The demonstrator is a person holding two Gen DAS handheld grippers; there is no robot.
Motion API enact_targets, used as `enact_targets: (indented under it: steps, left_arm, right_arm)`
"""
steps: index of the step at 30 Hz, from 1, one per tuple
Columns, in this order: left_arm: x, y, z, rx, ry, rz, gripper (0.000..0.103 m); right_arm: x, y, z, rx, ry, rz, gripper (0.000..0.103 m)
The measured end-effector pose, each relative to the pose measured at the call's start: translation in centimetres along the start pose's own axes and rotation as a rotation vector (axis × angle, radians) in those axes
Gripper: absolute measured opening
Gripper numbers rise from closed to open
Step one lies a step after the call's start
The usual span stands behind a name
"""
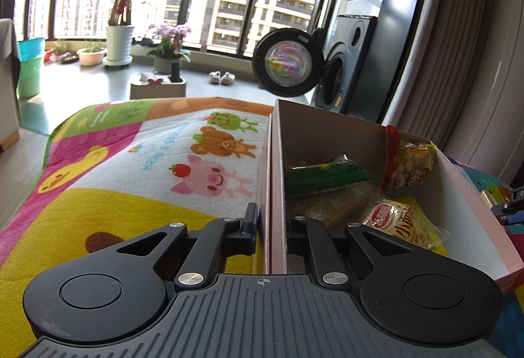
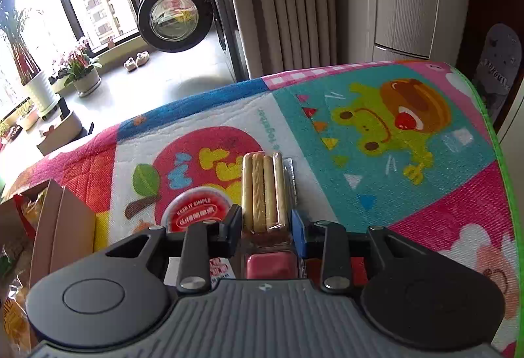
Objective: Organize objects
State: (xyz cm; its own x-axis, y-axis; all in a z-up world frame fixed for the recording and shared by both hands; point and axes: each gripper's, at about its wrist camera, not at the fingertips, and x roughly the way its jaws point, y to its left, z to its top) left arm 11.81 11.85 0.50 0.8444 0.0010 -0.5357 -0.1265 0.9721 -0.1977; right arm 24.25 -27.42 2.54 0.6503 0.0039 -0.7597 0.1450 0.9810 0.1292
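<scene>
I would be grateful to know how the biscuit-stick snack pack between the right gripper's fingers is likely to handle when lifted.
The biscuit-stick pack probably feels light: just thin sticks and a small dip well in clear plastic. The sticks look brittle, so a hard squeeze from the right hand-held gripper might snap them. Held near one end, its glossy tray may slip or droop.

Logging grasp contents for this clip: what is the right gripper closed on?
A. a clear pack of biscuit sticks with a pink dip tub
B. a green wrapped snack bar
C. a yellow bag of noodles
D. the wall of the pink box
A: in the right wrist view the right gripper has its fingers pressed on both sides of the biscuit stick pack, pink tub nearest the camera.
</scene>
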Motion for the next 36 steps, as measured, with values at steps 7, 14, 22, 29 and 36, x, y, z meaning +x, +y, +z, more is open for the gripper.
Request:
enact_targets:
  steps: [7,14,22,29,36]
  left_arm:
    - [0.0,-0.1,0.1,-0.003,0.001,-0.002,0.012]
    - [-0.1,-0.4,0.2,-0.005,0.002,-0.003,0.012]
    - [0.2,-0.1,0.2,-0.006,0.001,-0.003,0.012]
    - [0.2,-0.2,0.2,-0.006,0.002,-0.003,0.012]
    - [0.2,-0.1,0.2,-0.007,0.002,-0.004,0.012]
  right_arm:
    - [-5.2,-1.2,-5.4,-0.150,0.043,-0.040,0.031]
    - [-10.0,0.6,-10.4,-0.414,-0.055,-0.160,0.041]
    - [-10.3,4.0,-5.7,-0.196,-0.094,0.138,0.065]
    - [-4.2,9.9,-2.3,-0.232,-0.079,0.145,0.036]
    - [-4.4,9.5,-5.4,-0.428,0.078,0.196,0.032]
